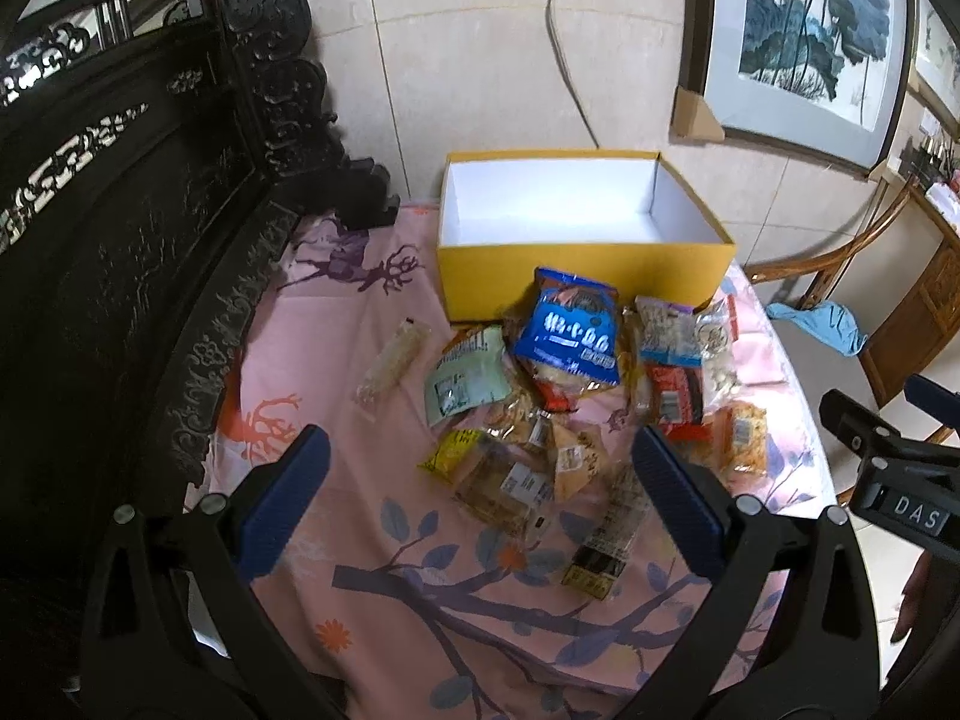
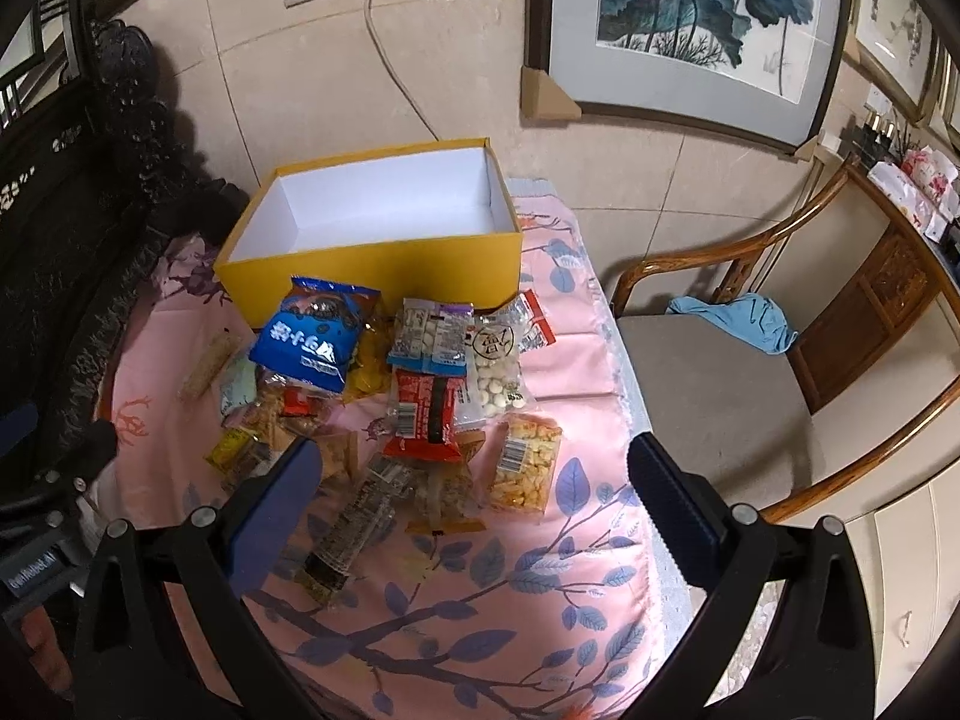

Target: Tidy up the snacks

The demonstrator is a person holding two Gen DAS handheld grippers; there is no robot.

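Observation:
An open yellow box (image 1: 585, 273) (image 2: 372, 267) with a white, empty inside stands at the back of the pink floral tablecloth (image 1: 390, 570) (image 2: 468, 600). In front of it lies a heap of snack packets: a blue bag (image 1: 570, 336) (image 2: 312, 339), a red packet (image 1: 678, 399) (image 2: 423, 414), a pale green packet (image 1: 465, 381), a clear bag of white balls (image 2: 498, 372), an orange cracker packet (image 2: 528, 471), a long dark wrapped bar (image 1: 606, 534) (image 2: 354, 525). A pale bar (image 1: 393, 363) lies apart on the left. My left gripper (image 1: 480, 468) and right gripper (image 2: 468, 474) are both open and empty, above the table's near side.
A dark carved wooden cabinet (image 1: 120, 240) borders the table on the left. A wooden chair (image 2: 750, 384) with a blue cloth (image 2: 744, 318) stands to the right. A wall with a socket and cable (image 1: 558, 48) and framed paintings (image 2: 690, 30) is behind the box.

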